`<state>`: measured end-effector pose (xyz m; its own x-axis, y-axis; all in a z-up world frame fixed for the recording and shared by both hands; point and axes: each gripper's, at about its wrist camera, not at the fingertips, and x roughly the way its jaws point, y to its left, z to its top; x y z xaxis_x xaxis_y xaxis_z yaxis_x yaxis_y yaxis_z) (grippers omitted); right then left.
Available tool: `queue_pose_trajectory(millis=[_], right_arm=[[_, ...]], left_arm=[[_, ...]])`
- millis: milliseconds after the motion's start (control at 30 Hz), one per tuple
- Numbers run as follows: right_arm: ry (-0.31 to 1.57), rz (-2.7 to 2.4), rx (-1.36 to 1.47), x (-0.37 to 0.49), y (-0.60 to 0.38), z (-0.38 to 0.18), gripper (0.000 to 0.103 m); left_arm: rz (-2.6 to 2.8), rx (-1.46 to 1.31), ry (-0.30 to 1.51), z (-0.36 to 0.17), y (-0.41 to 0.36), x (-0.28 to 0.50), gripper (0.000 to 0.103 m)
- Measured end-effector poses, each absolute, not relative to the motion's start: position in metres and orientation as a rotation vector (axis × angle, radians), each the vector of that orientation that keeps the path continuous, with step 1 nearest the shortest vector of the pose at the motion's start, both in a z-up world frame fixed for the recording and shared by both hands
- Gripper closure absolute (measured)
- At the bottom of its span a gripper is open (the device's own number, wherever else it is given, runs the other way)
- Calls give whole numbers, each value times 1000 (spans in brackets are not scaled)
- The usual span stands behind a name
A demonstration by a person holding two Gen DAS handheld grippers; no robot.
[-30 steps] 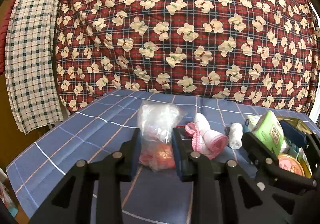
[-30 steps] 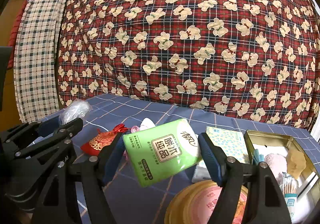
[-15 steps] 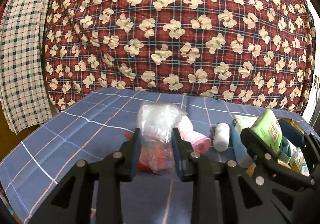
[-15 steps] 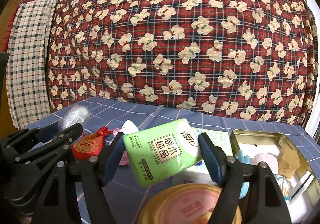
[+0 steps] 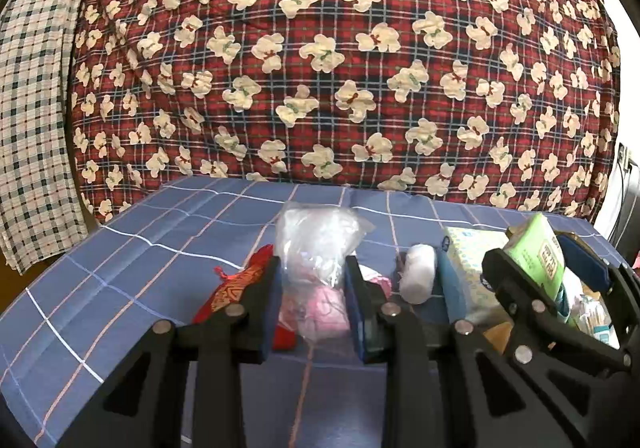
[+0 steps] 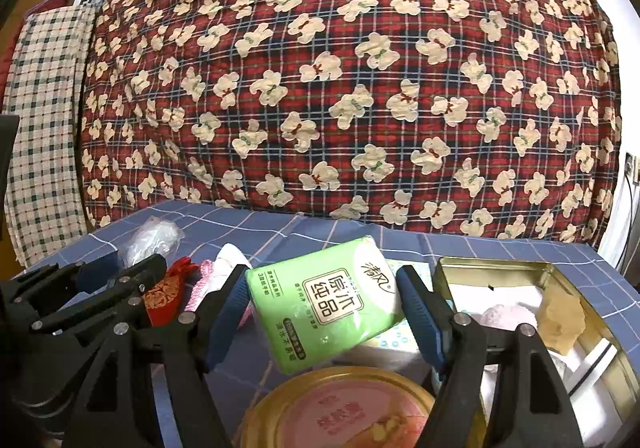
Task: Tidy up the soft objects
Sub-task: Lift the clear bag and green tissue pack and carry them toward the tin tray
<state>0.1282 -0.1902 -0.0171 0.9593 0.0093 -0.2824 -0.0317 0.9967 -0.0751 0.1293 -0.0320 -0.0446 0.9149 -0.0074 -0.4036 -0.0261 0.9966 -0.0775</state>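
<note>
My left gripper (image 5: 312,304) is shut on a clear plastic bag (image 5: 316,244) with pale stuff inside, held above the blue checked table (image 5: 160,248). My right gripper (image 6: 324,312) is shut on a green tissue pack (image 6: 324,304) with printed characters, held tilted over the table. The same green pack (image 5: 536,252) and the right gripper (image 5: 544,272) show at the right of the left wrist view. The bag (image 6: 154,238) and the left gripper (image 6: 120,268) show at the left of the right wrist view.
A red embroidered pouch (image 5: 236,288), a pink rolled cloth (image 5: 376,280), a white roll (image 5: 418,274) and a pale patterned tissue pack (image 5: 472,260) lie on the table. An open gold tin (image 6: 500,268) stands at the right, its round-looking lid (image 6: 340,408) below my right gripper. A red bear-print quilt (image 6: 360,88) hangs behind.
Both grippers have shifted sideways to the right with their loads. In the left wrist view the pouch and pink cloth slid leftwards behind the bag. Neither grip changed.
</note>
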Motion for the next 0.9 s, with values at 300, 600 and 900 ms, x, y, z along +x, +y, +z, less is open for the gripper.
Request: queue_pose_trajectory(millis=[300,600,900], right_arm=[[275,10,-56,126,-201,-16,27],[270,-11,-38,125,-211,-15,27],[264,-36,-24,123,-218,-14,27]], left_arm=[[-14,-53,416,-44,-45,130,75],[-33,-35,413,-43,-54,128,75],[-42,-34,414,-43,-62,127,75]])
